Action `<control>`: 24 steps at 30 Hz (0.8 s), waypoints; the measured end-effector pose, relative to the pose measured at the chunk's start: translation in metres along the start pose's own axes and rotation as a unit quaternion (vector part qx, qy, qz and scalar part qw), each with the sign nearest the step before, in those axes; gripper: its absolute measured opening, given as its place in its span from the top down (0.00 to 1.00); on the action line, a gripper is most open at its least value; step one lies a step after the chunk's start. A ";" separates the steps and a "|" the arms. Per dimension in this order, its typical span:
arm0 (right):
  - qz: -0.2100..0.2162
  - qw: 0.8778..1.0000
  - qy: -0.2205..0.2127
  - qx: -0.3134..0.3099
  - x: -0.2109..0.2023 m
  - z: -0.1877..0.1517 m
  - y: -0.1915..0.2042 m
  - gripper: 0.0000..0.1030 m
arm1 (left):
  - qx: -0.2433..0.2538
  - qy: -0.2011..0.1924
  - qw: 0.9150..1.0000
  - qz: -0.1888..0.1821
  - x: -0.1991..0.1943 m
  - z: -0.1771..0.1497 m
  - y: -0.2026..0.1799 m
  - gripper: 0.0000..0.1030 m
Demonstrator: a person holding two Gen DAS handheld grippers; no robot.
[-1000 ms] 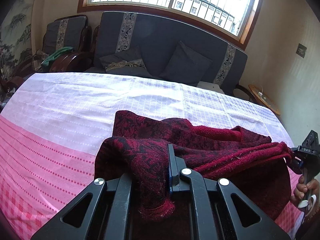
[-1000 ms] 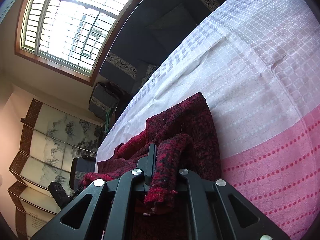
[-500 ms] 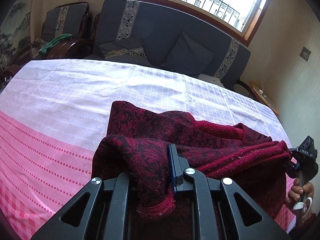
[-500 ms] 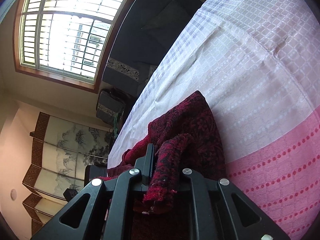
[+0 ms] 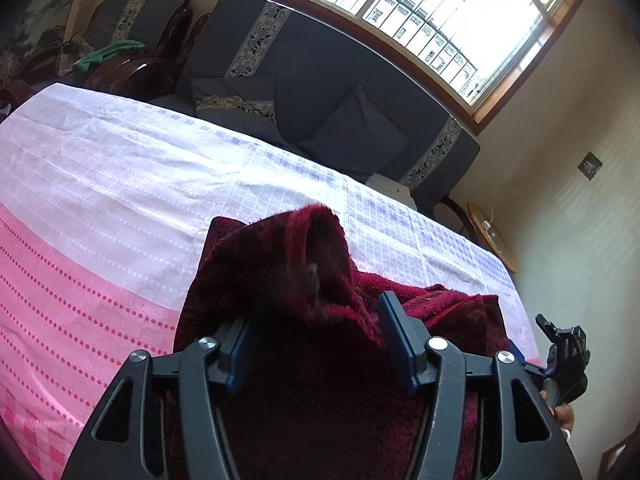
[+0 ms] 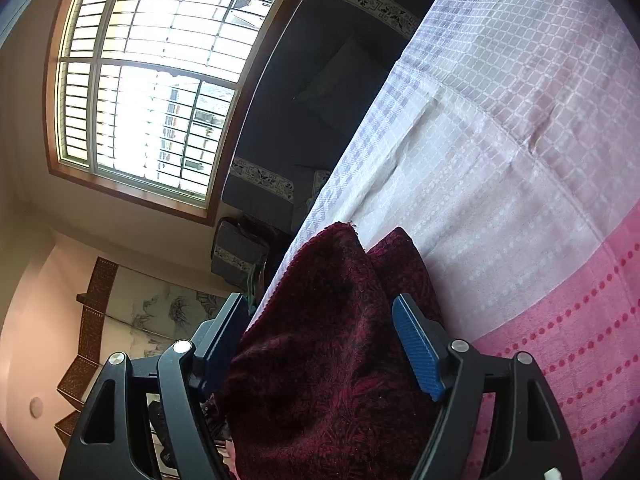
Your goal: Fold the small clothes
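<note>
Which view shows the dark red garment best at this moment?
The left wrist view: the dark red garment spreads across the bedspread, its raised fold between the open left tongs. The right wrist view shows only a bunched part between the open right tongs.

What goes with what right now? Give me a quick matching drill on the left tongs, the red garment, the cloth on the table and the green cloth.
Things:
1. left tongs
2. red garment
3. tablecloth
4. green cloth

States:
A. white and pink, spread flat
B. draped on the armchair beyond the table
C. open, fabric between the fingers
D. dark, bunched up into a peak

Pairs: 1-C, 2-D, 3-A, 4-B
</note>
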State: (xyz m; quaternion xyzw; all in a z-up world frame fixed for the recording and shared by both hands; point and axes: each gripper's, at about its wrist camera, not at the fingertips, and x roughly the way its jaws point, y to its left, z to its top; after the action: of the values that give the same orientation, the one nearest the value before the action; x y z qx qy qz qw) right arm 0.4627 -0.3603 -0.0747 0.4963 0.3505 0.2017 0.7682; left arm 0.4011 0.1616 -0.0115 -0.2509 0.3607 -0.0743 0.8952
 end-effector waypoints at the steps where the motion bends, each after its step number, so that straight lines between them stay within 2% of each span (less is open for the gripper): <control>1: 0.006 1.000 -0.002 -0.003 -0.002 -0.001 0.001 0.29 | 0.005 -0.020 1.000 0.004 -0.006 0.001 -0.002 0.27; 3: 0.007 1.000 -0.005 -0.022 -0.006 -0.006 0.007 0.29 | 0.013 -0.049 0.999 0.018 -0.016 0.005 -0.004 0.18; 5: 0.005 0.999 0.004 -0.048 -0.005 -0.012 0.017 0.29 | 0.021 -0.058 0.998 0.028 -0.021 0.009 -0.005 0.17; 10: -0.007 0.995 0.029 -0.096 0.007 -0.028 0.037 0.29 | 0.041 -0.052 0.996 0.060 -0.018 0.006 -0.001 0.17; 13: -0.024 0.991 0.039 -0.123 0.014 -0.035 0.041 0.29 | 0.068 -0.058 0.990 0.106 -0.011 -0.002 -0.001 0.18; 18: -0.067 0.985 0.046 -0.152 0.020 -0.043 0.037 0.30 | 0.096 -0.065 0.979 0.170 0.003 -0.017 0.003 0.17; 24: -0.123 0.974 0.046 -0.187 0.027 -0.055 0.034 0.31 | 0.096 -0.065 0.972 0.206 0.017 -0.027 0.013 0.18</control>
State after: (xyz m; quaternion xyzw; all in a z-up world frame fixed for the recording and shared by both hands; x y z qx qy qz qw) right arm 0.4416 -0.2944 -0.0677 0.2875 0.3997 0.1905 0.8493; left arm 0.3939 0.1570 -0.0452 -0.0880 0.3367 0.0942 0.9328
